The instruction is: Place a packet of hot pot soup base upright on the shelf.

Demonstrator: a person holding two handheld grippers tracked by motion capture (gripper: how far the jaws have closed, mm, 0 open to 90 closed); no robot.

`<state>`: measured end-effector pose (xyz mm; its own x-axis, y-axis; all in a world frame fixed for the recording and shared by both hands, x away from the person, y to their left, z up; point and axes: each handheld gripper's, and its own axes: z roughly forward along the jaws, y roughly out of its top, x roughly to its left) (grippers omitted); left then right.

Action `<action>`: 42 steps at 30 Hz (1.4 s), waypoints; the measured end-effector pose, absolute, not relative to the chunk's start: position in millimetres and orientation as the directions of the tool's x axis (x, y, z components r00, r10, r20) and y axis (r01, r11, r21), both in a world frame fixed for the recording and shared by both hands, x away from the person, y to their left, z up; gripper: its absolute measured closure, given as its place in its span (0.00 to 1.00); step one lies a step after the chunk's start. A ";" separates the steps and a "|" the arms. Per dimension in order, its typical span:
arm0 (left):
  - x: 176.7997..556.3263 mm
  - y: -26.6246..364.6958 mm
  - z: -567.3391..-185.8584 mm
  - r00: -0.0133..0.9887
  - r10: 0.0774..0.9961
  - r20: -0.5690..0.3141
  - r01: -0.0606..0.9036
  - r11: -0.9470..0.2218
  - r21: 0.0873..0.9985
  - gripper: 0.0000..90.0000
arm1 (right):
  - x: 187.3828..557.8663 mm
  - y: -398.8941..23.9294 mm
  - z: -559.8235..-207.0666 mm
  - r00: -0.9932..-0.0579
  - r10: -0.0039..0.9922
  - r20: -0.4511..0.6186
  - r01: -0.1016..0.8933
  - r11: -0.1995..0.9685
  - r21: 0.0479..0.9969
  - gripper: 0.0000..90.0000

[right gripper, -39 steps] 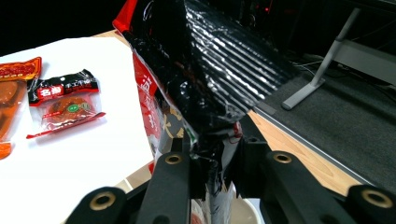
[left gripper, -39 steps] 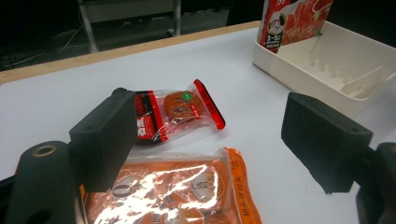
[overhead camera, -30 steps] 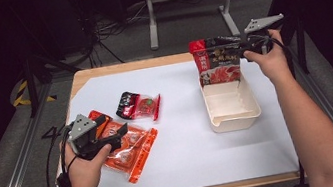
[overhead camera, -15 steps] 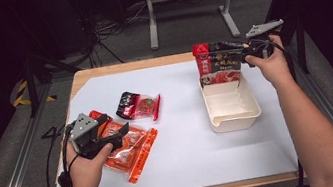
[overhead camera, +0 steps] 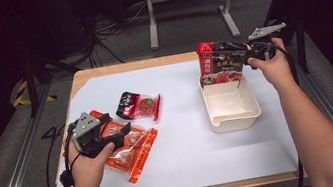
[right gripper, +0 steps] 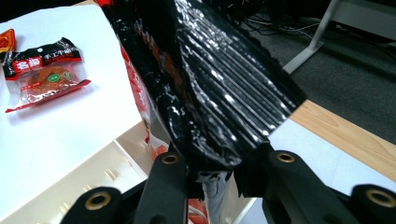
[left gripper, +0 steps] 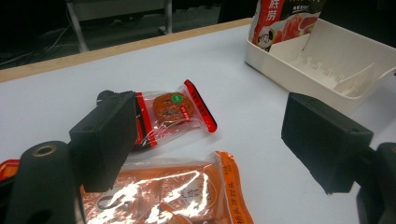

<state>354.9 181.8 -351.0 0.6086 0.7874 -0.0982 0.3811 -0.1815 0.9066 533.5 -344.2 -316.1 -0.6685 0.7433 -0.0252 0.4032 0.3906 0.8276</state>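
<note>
A tall black and red packet (overhead camera: 220, 59) hangs upright with its lower edge in the far end of the white tray (overhead camera: 237, 122). My right gripper (overhead camera: 245, 53) is shut on the packet's top right corner. In the right gripper view both jaws of the right gripper (right gripper: 219, 172) pinch the glossy black packet (right gripper: 210, 84) above the tray (right gripper: 93, 172). At the table's left, my left gripper (overhead camera: 119, 131) stands open just above the orange packets (overhead camera: 133, 149). Nothing sits between the left gripper (left gripper: 215, 140) jaws; the orange packets (left gripper: 187, 191) lie under them.
A small red and black snack packet (overhead camera: 138, 105) lies left of centre, also in the left gripper view (left gripper: 173, 109) and the right gripper view (right gripper: 46, 70). The tray (left gripper: 355, 56) has ribbed dividers inside. A white sheet (overhead camera: 190, 160) covers the wooden table.
My right hand has sunk slightly with the black and red packet toward the tray. The left hand and the packets on the table have kept still.
</note>
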 end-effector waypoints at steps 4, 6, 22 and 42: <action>356.8 181.8 -352.0 0.609 0.786 -0.106 0.388 -0.179 0.904 0.22 | 531.7 -344.8 -315.6 -0.667 0.744 -0.025 0.393 0.381 0.837 0.76; 358.1 180.8 -352.6 0.611 0.784 -0.106 0.389 -0.181 0.903 0.22 | 529.7 -345.9 -313.9 -0.662 0.749 -0.016 0.388 0.360 0.848 0.66; 369.9 169.1 -353.7 0.640 0.761 -0.111 0.392 -0.198 0.898 0.21 | 477.3 -364.2 -284.1 -0.631 0.775 -0.040 0.335 0.319 0.887 0.41; 380.5 183.2 -356.0 0.614 0.780 -0.123 0.407 -0.179 0.896 0.19 | 394.6 -331.7 -283.9 -0.689 0.725 0.027 0.291 0.242 0.926 0.40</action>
